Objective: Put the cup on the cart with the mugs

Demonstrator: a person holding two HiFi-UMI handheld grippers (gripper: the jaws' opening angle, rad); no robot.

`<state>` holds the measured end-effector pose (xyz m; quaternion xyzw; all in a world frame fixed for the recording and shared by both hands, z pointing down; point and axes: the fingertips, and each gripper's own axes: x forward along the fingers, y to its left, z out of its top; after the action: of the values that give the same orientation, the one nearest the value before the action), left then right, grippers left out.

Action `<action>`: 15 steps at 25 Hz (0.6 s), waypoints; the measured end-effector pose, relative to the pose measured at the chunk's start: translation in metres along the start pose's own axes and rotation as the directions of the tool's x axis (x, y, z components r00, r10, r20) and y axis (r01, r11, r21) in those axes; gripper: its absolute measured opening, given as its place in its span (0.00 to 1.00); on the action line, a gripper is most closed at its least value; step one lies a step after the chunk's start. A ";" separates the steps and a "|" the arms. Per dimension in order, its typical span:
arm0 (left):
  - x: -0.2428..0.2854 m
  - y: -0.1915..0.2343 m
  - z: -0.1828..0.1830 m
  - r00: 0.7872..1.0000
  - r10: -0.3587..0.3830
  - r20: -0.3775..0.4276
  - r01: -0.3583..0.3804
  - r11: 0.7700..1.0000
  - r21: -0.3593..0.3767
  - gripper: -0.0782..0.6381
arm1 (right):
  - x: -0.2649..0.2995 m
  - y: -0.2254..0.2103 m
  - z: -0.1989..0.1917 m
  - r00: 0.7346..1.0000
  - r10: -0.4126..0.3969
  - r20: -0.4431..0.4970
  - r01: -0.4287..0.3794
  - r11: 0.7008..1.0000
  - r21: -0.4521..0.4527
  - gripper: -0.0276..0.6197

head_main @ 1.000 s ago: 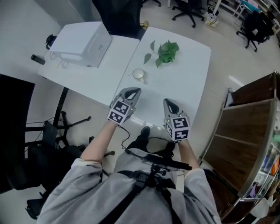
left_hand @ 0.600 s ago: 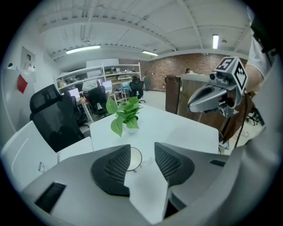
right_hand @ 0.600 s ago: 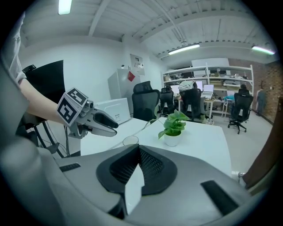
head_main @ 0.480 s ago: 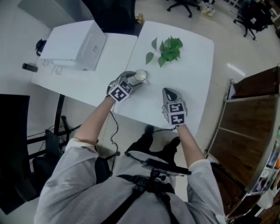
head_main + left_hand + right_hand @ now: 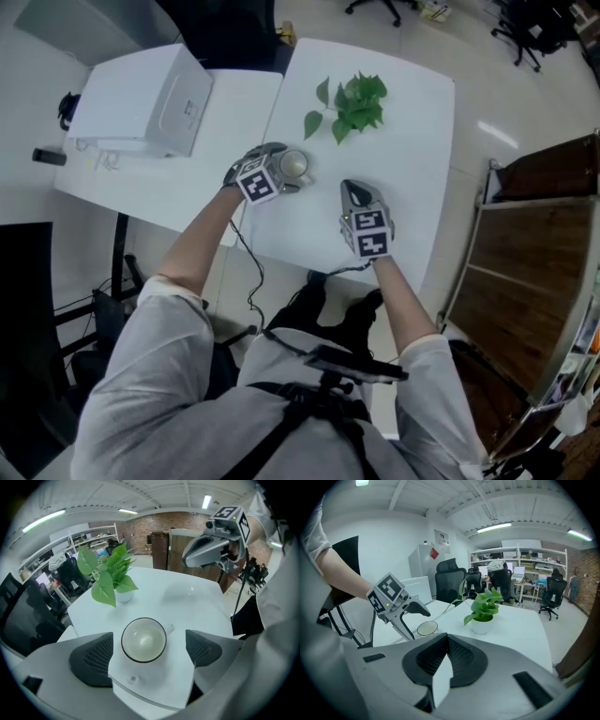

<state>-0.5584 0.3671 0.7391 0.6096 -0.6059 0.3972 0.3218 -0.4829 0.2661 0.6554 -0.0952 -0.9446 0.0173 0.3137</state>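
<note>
Left gripper view: left gripper [image 5: 149,648] has its jaws opening, already wide. They straddle the cup [image 5: 143,639] without touching it, so nothing is held. The cup stands upright on the white table [image 5: 412,141], close to its near edge. Right gripper [image 5: 446,660] hangs over the table, jaws together, empty. The cart [image 5: 534,272] is well apart, off to my right.

Risks as I judge them:
1. The handle [image 5: 169,629] points toward 1 pad, so closing there could twist the cup.
2. A nudge could push it off the edge.
3. A shallow grip on the smooth wall may slip during the carry.
</note>
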 end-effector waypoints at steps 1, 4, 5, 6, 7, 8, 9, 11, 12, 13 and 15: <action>0.003 0.003 0.000 1.000 -0.002 -0.004 0.002 1.000 0.010 0.77 | 0.002 -0.002 -0.001 1.000 -0.005 -0.004 0.005 1.000 0.004 0.05; 0.014 0.010 0.002 1.000 -0.004 -0.019 0.005 0.999 0.044 0.77 | 0.010 -0.006 -0.006 1.000 -0.012 -0.022 0.012 1.000 0.013 0.05; 0.018 0.011 0.001 1.000 -0.008 -0.028 0.009 0.998 0.058 0.77 | 0.012 -0.007 -0.008 1.000 -0.011 -0.027 0.012 1.000 0.016 0.05; 0.021 0.011 0.001 0.999 -0.013 -0.039 0.016 0.998 0.069 0.77 | 0.013 -0.007 -0.009 1.000 -0.011 -0.029 0.011 1.000 0.018 0.05; 0.025 0.011 0.000 0.999 -0.020 -0.050 0.024 0.997 0.077 0.77 | 0.014 -0.008 -0.009 0.999 -0.010 -0.030 0.011 1.000 0.019 0.05; 0.028 0.010 -0.002 0.998 -0.026 -0.061 0.031 0.996 0.083 0.77 | 0.015 -0.008 -0.008 1.000 -0.010 -0.030 0.010 1.000 0.021 0.05; 0.031 0.009 -0.003 0.997 -0.033 -0.069 0.039 0.995 0.088 0.77 | 0.015 -0.008 -0.008 1.000 -0.009 -0.030 0.010 1.000 0.026 0.05; 0.036 0.008 -0.005 0.996 -0.041 -0.077 0.048 0.994 0.093 0.77 | 0.016 -0.008 -0.008 1.000 -0.004 -0.031 0.005 0.999 0.037 0.05; 0.038 0.008 -0.005 0.996 -0.041 -0.078 0.048 0.994 0.093 0.77 | 0.016 -0.007 -0.008 1.000 -0.002 -0.031 0.003 0.999 0.041 0.05; 0.039 0.009 -0.006 0.996 -0.037 -0.078 0.044 0.995 0.094 0.77 | 0.017 -0.007 -0.008 1.000 -0.001 -0.031 0.002 0.999 0.041 0.05; 0.041 0.011 -0.005 0.997 -0.026 -0.077 0.033 0.995 0.096 0.71 | 0.017 -0.008 -0.007 0.999 -0.001 -0.032 0.002 0.999 0.040 0.05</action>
<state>-0.5716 0.3513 0.7764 0.6181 -0.5640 0.4443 0.3202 -0.4931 0.2617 0.6718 -0.0883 -0.9390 0.0346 0.3305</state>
